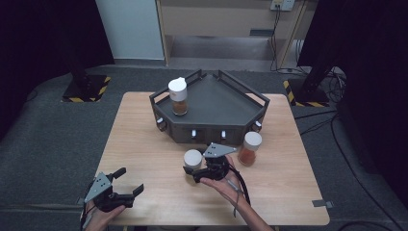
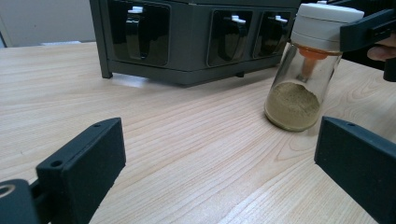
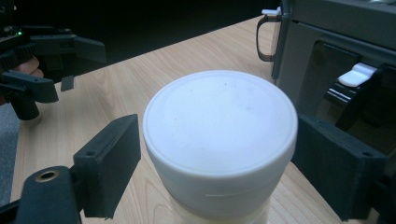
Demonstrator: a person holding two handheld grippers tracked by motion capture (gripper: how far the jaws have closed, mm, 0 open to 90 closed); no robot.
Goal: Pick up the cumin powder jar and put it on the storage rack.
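Between the right tongs (image 3: 217, 168), gaping, upright white-capped jar (image 3: 219, 135), untouched, left tongs (image 1: 126, 184) wide, empty

Three glass spice jars with white caps were present.

Jar with olive-green powder (image 2: 299, 70): upright on the wooden table (image 1: 144, 139), just in front of the dark grey rack (image 1: 216, 103). Roughly a third full, orange insert under the cap. The right gripper (image 3: 215, 154) had a jaw on either side of its cap, small gaps showing.

Jar with orange-red powder (image 1: 249, 148): upright on the table, near the rack's front right corner.

Jar with brown powder (image 1: 178, 96): upright on the rack's top tray, left side.
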